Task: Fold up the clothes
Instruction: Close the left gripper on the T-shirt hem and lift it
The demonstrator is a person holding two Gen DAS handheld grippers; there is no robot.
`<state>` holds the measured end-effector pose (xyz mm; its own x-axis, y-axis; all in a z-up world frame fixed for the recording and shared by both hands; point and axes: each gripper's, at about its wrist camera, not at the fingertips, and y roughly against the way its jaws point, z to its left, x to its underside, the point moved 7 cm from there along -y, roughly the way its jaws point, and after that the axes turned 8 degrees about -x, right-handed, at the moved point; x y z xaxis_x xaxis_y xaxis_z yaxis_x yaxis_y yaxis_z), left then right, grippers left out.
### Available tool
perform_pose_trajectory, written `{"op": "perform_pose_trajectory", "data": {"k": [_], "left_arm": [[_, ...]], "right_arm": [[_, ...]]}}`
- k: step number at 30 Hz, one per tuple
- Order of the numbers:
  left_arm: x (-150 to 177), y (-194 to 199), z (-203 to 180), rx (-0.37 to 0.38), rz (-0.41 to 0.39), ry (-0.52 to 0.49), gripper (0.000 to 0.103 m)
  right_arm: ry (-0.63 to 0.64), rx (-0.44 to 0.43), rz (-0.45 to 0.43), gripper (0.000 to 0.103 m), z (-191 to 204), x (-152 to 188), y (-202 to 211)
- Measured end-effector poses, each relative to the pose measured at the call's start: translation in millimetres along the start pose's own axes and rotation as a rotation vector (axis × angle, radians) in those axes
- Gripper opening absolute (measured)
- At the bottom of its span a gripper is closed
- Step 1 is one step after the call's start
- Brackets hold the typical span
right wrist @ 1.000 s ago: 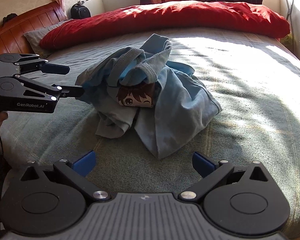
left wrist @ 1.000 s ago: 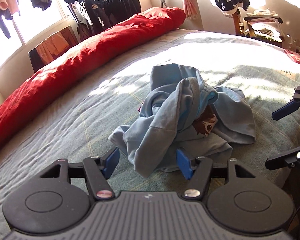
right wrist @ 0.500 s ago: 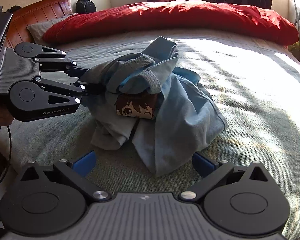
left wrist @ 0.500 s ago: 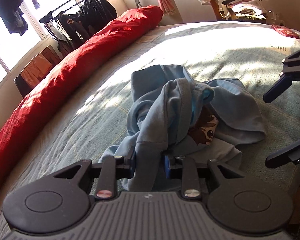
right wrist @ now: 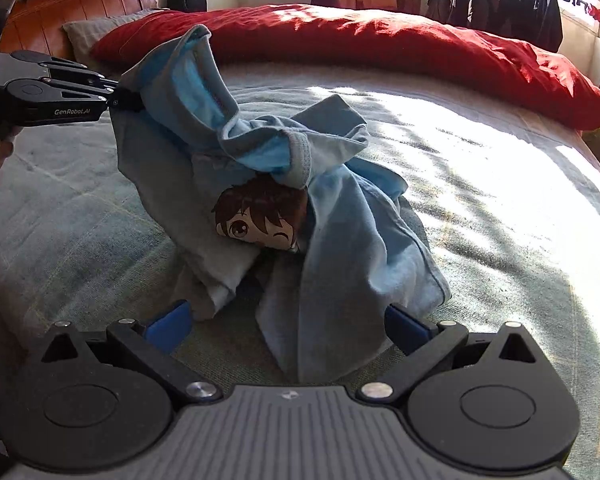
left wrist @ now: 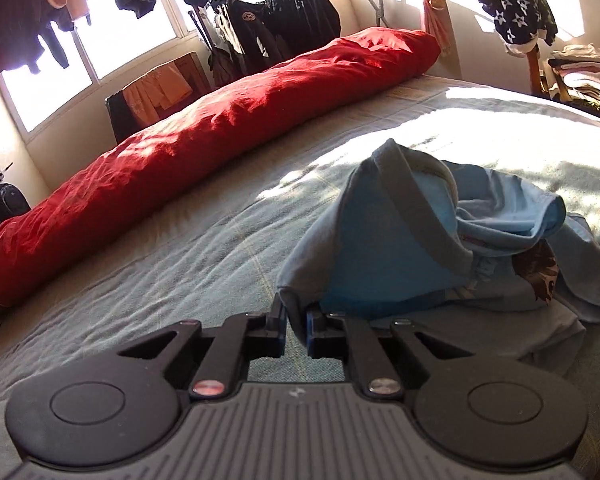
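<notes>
A crumpled light blue shirt [left wrist: 380, 248] [right wrist: 340, 260] with a cartoon face print [right wrist: 260, 220] lies heaped on the bed. My left gripper [left wrist: 296, 320] [right wrist: 118, 98] is closing tight on a fold at the shirt's edge, and the pads press the cloth. That edge is lifted and drawn out from the heap toward the left in the right wrist view. My right gripper [right wrist: 286, 326] stands open just in front of the heap. The shirt's lowest flap lies between its blue pads [right wrist: 168, 326], apart from them. A hand holds the left gripper's handle at the frame edge.
A long red duvet roll [left wrist: 220, 132] [right wrist: 380, 40] lies along the far side of the grey-green bed cover [right wrist: 500, 200]. A wooden headboard [right wrist: 80, 4] and a grey pillow stand at one end. A rack of dark clothes [left wrist: 276, 20] and stacked folded laundry [left wrist: 580, 76] are beyond the bed.
The left gripper's jaws went from wide open to shut on the shirt's edge, then pulled it up and away from the heap. The right gripper stayed open and moved slightly closer.
</notes>
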<state>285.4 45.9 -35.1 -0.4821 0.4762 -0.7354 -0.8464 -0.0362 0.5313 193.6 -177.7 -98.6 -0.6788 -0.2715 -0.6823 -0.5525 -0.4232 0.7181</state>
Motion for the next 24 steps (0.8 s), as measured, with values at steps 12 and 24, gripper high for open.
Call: {"op": "perform_pose_trajectory", "data": {"k": [12, 24], "left_arm": [[47, -27, 68, -0.087, 0.119, 0.158, 0.007], [71, -30, 65, -0.044, 0.148, 0.189, 0.011]], "right_arm": [[0.106, -0.003, 0.008, 0.103, 15, -26, -15], [0.165, 0.03, 0.078, 0.103, 28, -29, -35]]}}
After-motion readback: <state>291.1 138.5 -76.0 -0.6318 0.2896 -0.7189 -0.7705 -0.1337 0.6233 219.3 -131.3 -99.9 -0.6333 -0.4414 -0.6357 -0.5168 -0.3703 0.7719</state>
